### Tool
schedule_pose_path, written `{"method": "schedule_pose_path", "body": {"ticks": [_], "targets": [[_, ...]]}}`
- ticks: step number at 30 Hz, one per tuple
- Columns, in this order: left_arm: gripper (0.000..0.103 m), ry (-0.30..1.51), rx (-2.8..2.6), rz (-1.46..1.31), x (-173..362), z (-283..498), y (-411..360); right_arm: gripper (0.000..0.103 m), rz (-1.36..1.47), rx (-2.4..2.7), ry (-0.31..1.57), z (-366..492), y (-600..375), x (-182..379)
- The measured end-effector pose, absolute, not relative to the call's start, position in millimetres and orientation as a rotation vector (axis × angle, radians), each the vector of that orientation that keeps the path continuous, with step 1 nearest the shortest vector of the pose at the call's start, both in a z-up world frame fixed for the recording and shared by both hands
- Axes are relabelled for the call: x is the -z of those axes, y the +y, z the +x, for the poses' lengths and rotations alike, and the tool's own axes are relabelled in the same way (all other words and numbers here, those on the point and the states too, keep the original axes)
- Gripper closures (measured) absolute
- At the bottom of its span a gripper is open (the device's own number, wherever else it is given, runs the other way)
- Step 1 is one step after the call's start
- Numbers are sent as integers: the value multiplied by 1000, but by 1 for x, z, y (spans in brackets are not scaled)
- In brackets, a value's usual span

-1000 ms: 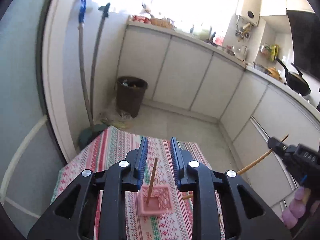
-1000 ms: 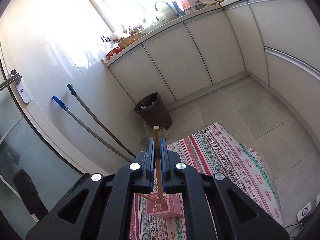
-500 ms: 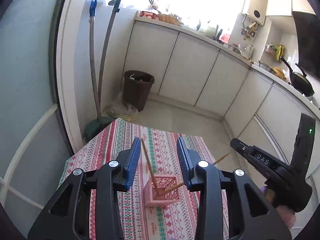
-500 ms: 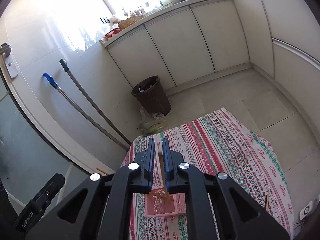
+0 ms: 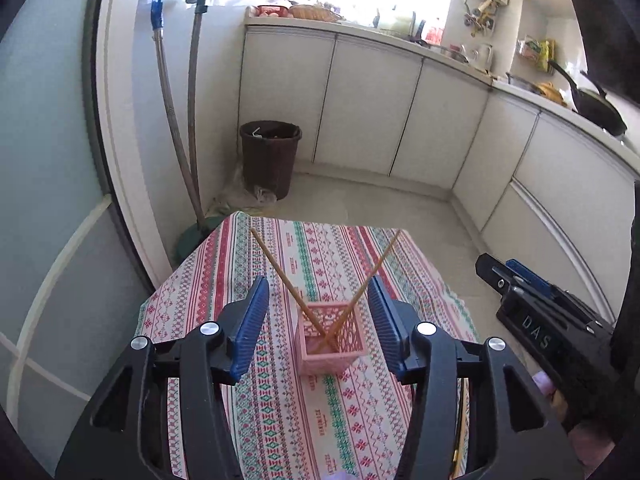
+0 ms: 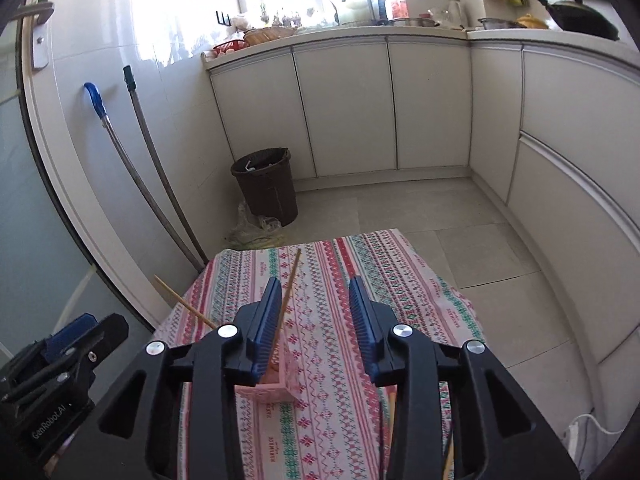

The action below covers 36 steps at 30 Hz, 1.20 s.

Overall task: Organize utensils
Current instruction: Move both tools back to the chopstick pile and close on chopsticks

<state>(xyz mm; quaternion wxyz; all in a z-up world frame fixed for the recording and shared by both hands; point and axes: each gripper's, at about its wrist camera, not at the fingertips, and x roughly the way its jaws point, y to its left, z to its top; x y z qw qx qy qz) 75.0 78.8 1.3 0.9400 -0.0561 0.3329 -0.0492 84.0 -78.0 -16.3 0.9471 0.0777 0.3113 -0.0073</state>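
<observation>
While both grippers hang wide open, empty, basket (image 5: 331, 338) sits dead ahead of left gripper (image 5: 316, 328), two chopsticks (image 5: 280, 272) crossed inside, leaning apart. Right gripper (image 6: 316, 328) slightly off, maybe more sticks near its lower edge.

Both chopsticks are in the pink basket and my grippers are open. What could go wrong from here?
The pink basket looks light, and both chopsticks lean far out over its rim, so a nudge could tip it. The right gripper has its left finger right beside one chopstick; pulling back sideways might snag it. The left gripper frames the basket and could clip it.
</observation>
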Motion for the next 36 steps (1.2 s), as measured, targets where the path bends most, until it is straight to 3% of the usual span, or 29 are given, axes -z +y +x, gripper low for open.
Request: {"method": "schedule_pose_path", "body": {"ticks": [2,6,11,13,15,23,32,36], "targets": [[50,685,101,-102,2,73,74,60,126,33,641,76,-80,22],[36,711,105,-92,11,72,66,49,99,76,658,61,-92,34],[18,787,101,-110,32,76,53,28,160,155,724,51,-127,51],[7,834,113,-93,44,79,43,15,176,194,755,47,-145,58],[7,886,141,-63,58,82,29,11,194,235,777,43,-163,65],[7,1164,287,77,127,98,-39,9,300,263,986,45,-226,101],[8,1290,260,58,170,119,-69,9,453,270,1085,46,-264,120],[30,1356,220,30,189,131,-74,9,528,258,1118,47,-274,127]]}}
